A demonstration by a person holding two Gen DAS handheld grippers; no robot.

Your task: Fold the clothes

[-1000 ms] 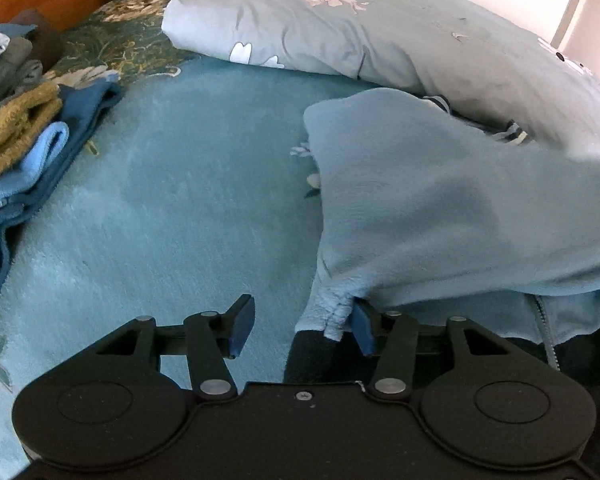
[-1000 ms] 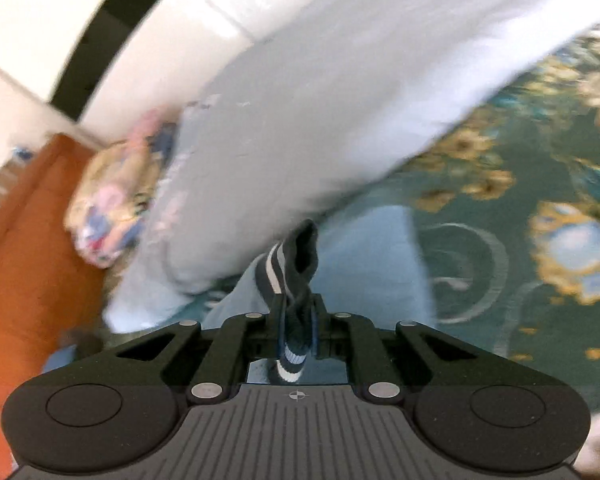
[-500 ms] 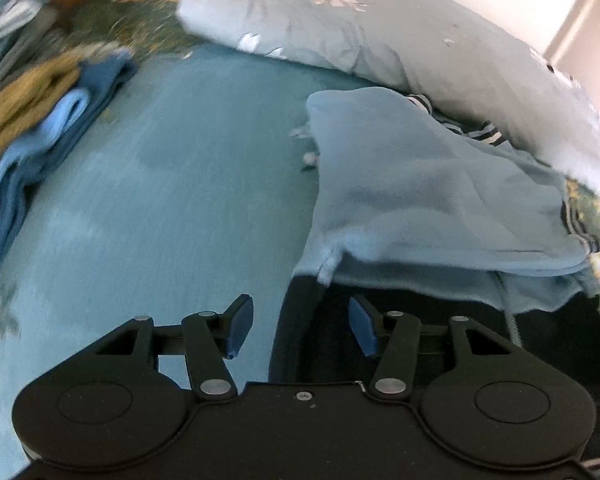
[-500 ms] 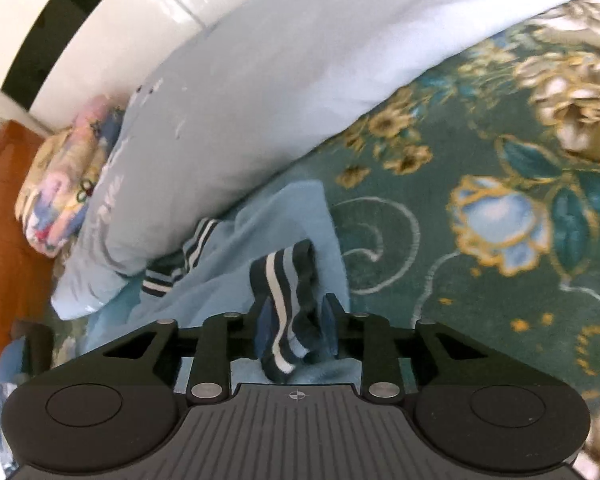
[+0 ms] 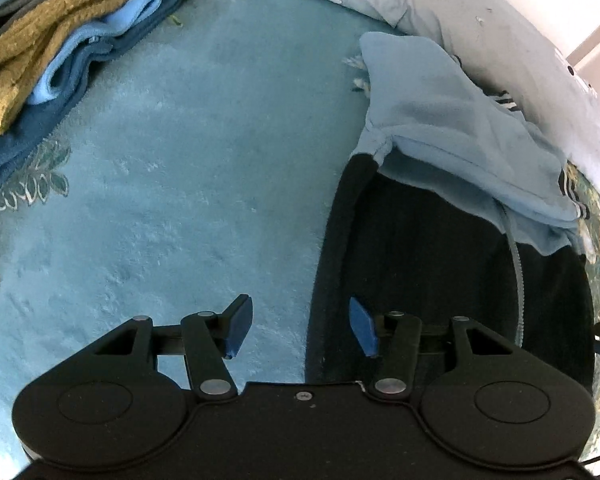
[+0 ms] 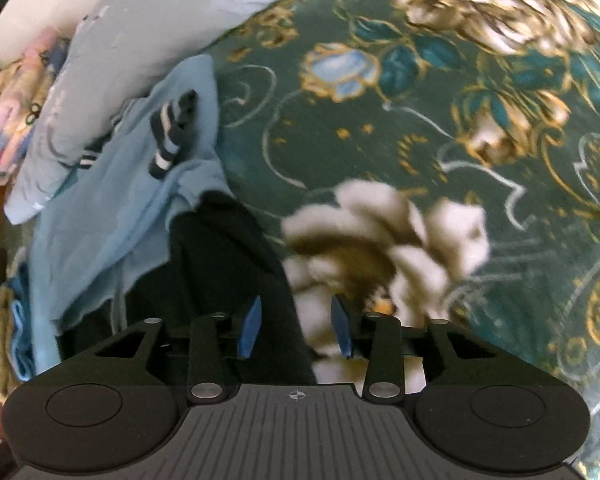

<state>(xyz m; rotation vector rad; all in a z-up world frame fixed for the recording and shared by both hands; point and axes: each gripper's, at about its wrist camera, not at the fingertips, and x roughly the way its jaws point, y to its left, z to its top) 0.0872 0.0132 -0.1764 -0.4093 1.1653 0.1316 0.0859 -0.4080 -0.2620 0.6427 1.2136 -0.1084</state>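
Observation:
A zip jacket lies on the bed, black lower body (image 5: 440,272) and light blue upper part (image 5: 440,120) folded over it, with a striped navy-and-white cuff (image 6: 172,136) on top. It also shows in the right wrist view (image 6: 112,208). My left gripper (image 5: 300,330) is open and empty, straddling the jacket's black left edge near its hem. My right gripper (image 6: 295,326) is open and empty over the black fabric's right edge.
A stack of folded clothes (image 5: 48,52), olive, light blue and dark blue, sits at the far left on the teal plush blanket (image 5: 188,184). A grey-blue duvet (image 5: 500,28) lies behind the jacket. A green floral bedspread (image 6: 460,140) spreads to the right.
My right gripper opened and let go of the striped cuff, then drew back toward the hem. My left gripper also drew back along the jacket's left edge. The blue part now lies folded over.

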